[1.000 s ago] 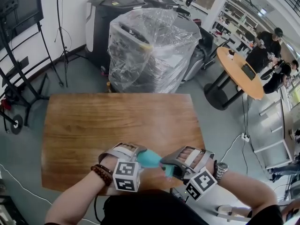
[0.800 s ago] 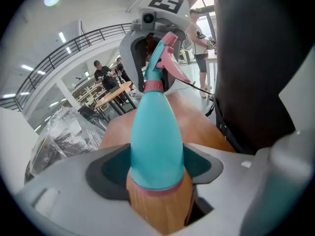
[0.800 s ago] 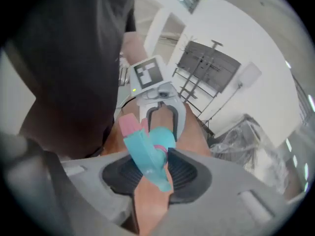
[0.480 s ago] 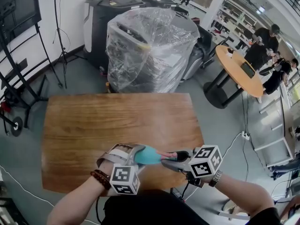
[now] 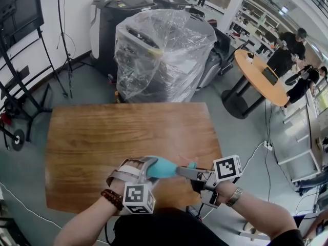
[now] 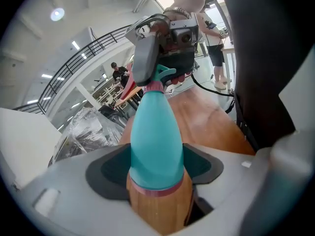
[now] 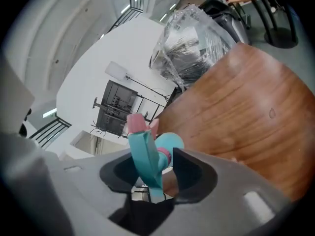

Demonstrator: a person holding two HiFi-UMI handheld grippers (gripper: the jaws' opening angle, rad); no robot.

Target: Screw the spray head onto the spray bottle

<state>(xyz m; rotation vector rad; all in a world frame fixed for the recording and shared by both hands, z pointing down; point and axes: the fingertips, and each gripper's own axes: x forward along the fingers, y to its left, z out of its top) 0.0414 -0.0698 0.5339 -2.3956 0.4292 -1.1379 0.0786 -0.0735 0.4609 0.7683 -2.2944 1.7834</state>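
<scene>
Spray bottle, teal: held roughly level over the near edge of the wooden counter, its body clamped between the jaws of the left hand-held gripper. Spray head, teal with a pink collar: at the bottle's neck, between the jaws of the right hand-held gripper, which had just been opening and stood slightly clear of it.
</scene>
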